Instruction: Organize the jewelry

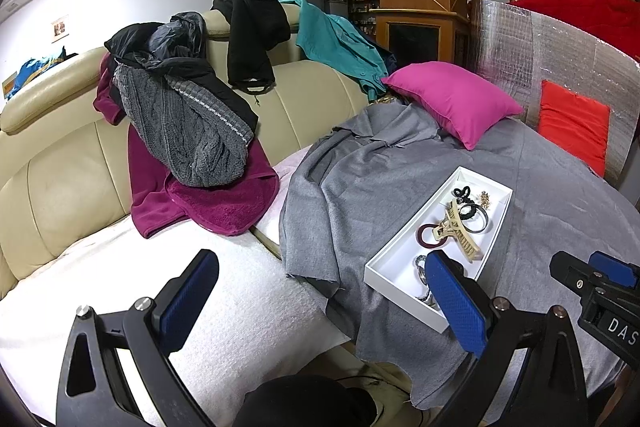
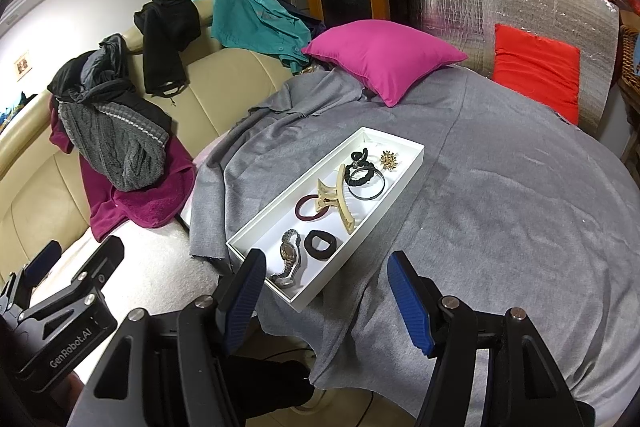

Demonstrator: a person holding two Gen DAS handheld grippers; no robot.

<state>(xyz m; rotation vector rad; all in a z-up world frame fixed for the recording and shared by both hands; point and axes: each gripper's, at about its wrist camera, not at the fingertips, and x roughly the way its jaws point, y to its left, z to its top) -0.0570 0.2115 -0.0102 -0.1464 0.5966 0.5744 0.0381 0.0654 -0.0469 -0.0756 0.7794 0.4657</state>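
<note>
On the left stands a cream sofa (image 2: 224,83) heaped with clothes, none of it part of the job. Next comes the left tongs (image 1: 320,303), hanging over the white cover just short of the grey cloth (image 2: 500,195), jaws wide apart with nothing between them. The right view catches them only at its left edge.

Further right, the white tray (image 2: 264,223) lies slantwise on the grey cloth over a rounded surface, and every piece of jewelry in view sits inside it. At the near end lie a silver watch (image 2: 289,259) and a black scrunchie (image 2: 320,245), just beside each other. In the middle, a maroon hair tie (image 2: 306,207) touches a cream claw clip (image 2: 338,201), which partly overlaps it. At the far end a black hair tie (image 2: 360,173) lies within a dark bangle (image 2: 367,187), with a small black clip (image 2: 359,155) and a gold brooch (image 2: 389,160) close by.

The right tongs (image 2: 326,301) hover at the tray's near corner, jaws fairly well open and empty, pointing down toward the watch.

As a judgement, gathering looks finished: no loose piece shows on the cloth, though the folds near the pink pillow (image 2: 384,57) might hide 1. What seems left is tidying inside the tray, such as separating the overlapped pieces in the middle and far end, if the task asks for that.
</note>
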